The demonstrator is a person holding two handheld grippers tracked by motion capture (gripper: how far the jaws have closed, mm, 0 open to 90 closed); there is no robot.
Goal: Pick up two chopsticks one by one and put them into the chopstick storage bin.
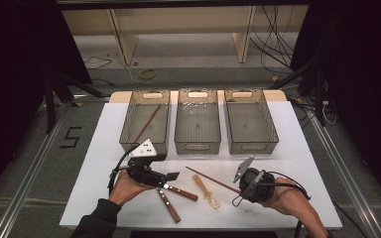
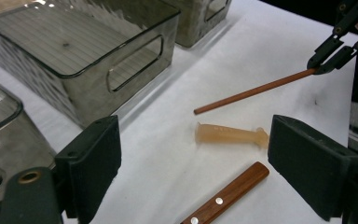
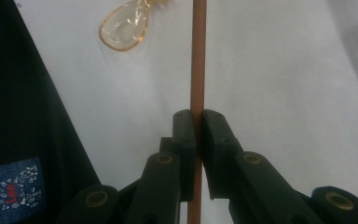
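My right gripper (image 1: pixel 239 190) (image 3: pixel 197 117) is shut on the near end of a reddish-brown chopstick (image 1: pixel 212 179) (image 3: pixel 197 65). The chopstick slants away to the left over the white table (image 1: pixel 297 163). A clear amber plastic spoon (image 1: pixel 207 191) (image 3: pixel 125 29) lies just left of it. My left gripper (image 1: pixel 171 176) (image 2: pixel 193 163) stands open, with nothing between its pads. The spoon's handle (image 2: pixel 230 135) and a wooden knife handle (image 2: pixel 228 196) lie on the table beyond its jaws. Two wooden-handled knives (image 1: pixel 179 191) lie crossed beside it. The left gripper view also catches the other gripper (image 2: pixel 325 63) pinching the chopstick (image 2: pixel 251 92).
Three grey see-through bins stand in a row at the back: the left bin (image 1: pixel 128 130) holds another chopstick (image 1: pixel 147 123), the middle bin (image 1: pixel 197 144) and right bin (image 1: pixel 250 144) show nothing inside. A dark sleeve (image 3: pixel 23 140) lies left of the right gripper's jaws.
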